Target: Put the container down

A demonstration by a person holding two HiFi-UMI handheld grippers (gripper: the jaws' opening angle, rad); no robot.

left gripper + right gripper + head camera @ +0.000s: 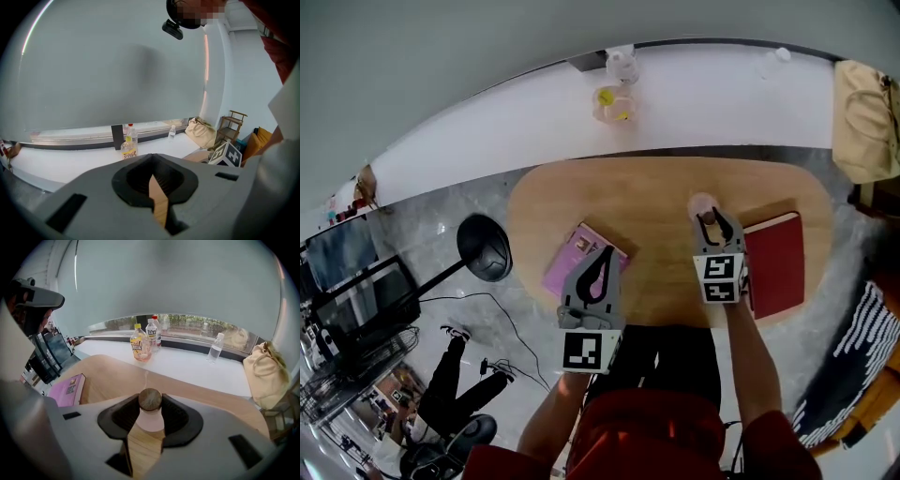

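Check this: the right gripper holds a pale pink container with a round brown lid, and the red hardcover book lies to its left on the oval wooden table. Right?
Not quite. The right gripper holds the pale pink container with a round brown lid, but the red hardcover book lies to its right on the oval wooden table, as the head view shows.

From above, my right claw covers most of the container; only its pale top shows past the tips. Looking along those jaws, its base is lost behind the claw's grey body, so I can't tell whether it touches the table. My left claw hides a corner of the pink book at the table's near edge. Labels on the bottles are too small to read.
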